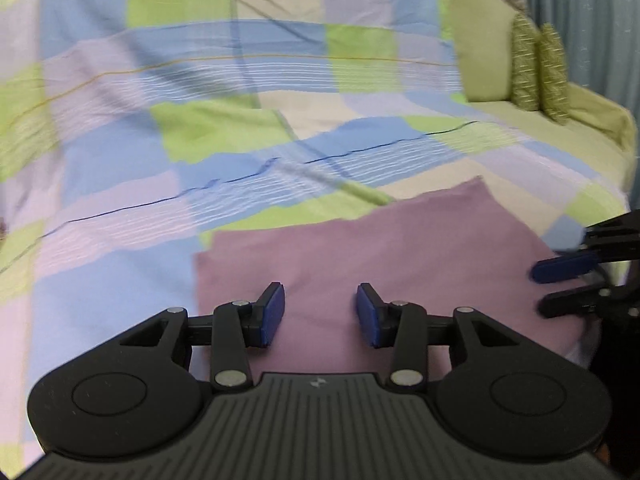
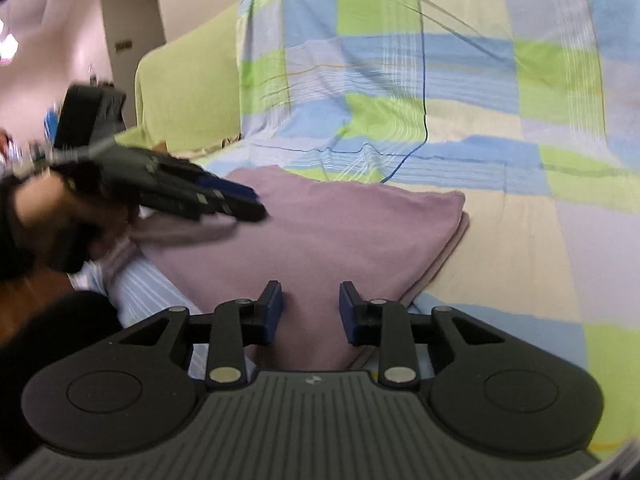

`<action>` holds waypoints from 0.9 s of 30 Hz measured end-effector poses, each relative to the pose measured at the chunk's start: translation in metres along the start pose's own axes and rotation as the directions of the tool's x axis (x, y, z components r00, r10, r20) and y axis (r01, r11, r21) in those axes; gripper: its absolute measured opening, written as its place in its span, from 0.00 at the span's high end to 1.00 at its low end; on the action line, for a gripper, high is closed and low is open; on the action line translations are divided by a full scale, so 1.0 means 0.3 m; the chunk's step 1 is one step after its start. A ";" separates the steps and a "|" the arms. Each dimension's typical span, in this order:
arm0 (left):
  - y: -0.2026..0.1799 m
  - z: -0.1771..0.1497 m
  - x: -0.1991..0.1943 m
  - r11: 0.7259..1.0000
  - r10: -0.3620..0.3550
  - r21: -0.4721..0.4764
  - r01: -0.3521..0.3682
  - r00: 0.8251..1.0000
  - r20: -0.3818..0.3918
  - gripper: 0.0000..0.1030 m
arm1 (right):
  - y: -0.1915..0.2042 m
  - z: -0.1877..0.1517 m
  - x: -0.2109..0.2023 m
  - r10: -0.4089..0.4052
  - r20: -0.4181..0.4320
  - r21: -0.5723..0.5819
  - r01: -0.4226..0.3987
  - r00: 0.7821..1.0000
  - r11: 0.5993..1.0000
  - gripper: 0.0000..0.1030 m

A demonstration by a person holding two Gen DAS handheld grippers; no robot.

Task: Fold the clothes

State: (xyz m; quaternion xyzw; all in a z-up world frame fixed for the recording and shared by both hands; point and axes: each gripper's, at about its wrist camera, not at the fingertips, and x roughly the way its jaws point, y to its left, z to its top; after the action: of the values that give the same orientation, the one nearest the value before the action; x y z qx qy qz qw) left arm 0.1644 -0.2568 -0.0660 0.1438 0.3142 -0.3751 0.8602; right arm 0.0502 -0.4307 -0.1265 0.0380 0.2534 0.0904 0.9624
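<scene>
A mauve garment (image 1: 384, 248) lies folded into a flat rectangle on the checked bedspread (image 1: 224, 80). In the left wrist view my left gripper (image 1: 321, 314) hovers over the garment's near part, open, with nothing between its blue pads. My right gripper (image 1: 560, 284) enters that view from the right edge, above the garment's right side. In the right wrist view the folded garment (image 2: 320, 232) shows stacked layers at its right corner. My right gripper (image 2: 311, 312) stands over its near edge, jaws apart and empty. My left gripper (image 2: 240, 200), in a gloved hand (image 2: 52, 220), hangs above the garment's left side.
The checked bedspread (image 2: 440, 100) covers a sofa with green cushions (image 1: 488, 56) and two patterned pillows (image 1: 540, 68) at the back right. A striped light-blue cloth (image 2: 148, 284) peeks out beneath the garment's near left. A curtain (image 1: 592, 12) hangs behind.
</scene>
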 end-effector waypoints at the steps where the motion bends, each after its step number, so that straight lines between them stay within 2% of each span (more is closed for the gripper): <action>1: -0.007 -0.001 -0.008 1.000 0.010 -0.006 -0.010 1.000 -0.004 0.54 | 0.007 0.001 -0.007 -0.011 0.002 -0.001 0.011 1.000 1.000 0.75; 3: -0.021 -0.004 -0.027 0.999 0.031 -0.023 -0.031 0.999 -0.007 0.54 | 0.047 0.009 -0.032 -0.058 0.022 -0.020 0.059 0.998 0.998 0.74; 6: -0.046 -0.012 -0.042 0.999 0.026 -0.043 -0.027 0.999 -0.020 0.52 | 0.093 0.034 -0.030 -0.058 0.050 -0.007 0.059 0.997 0.998 0.75; 9: -0.068 -0.031 -0.043 0.999 0.039 -0.029 -0.040 0.999 -0.032 0.52 | 0.111 0.014 -0.002 -0.084 -0.024 -0.011 0.084 0.996 0.996 0.75; 23: -0.075 -0.069 -0.079 0.998 0.046 -0.040 -0.048 0.998 -0.038 0.51 | 0.158 0.000 -0.010 -0.162 -0.076 -0.001 0.163 0.984 0.987 0.74; 27: -0.052 -0.087 -0.142 0.997 0.056 -0.050 -0.057 0.998 -0.021 0.51 | 0.170 -0.003 -0.010 -0.181 -0.083 -0.008 0.181 0.980 0.984 0.74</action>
State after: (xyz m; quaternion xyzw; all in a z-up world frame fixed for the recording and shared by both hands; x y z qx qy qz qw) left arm 0.1195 -0.2311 -0.0584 0.1345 0.3278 -0.3413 0.8706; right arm 0.0393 -0.3813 -0.1197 0.0108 0.2955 0.0041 0.9553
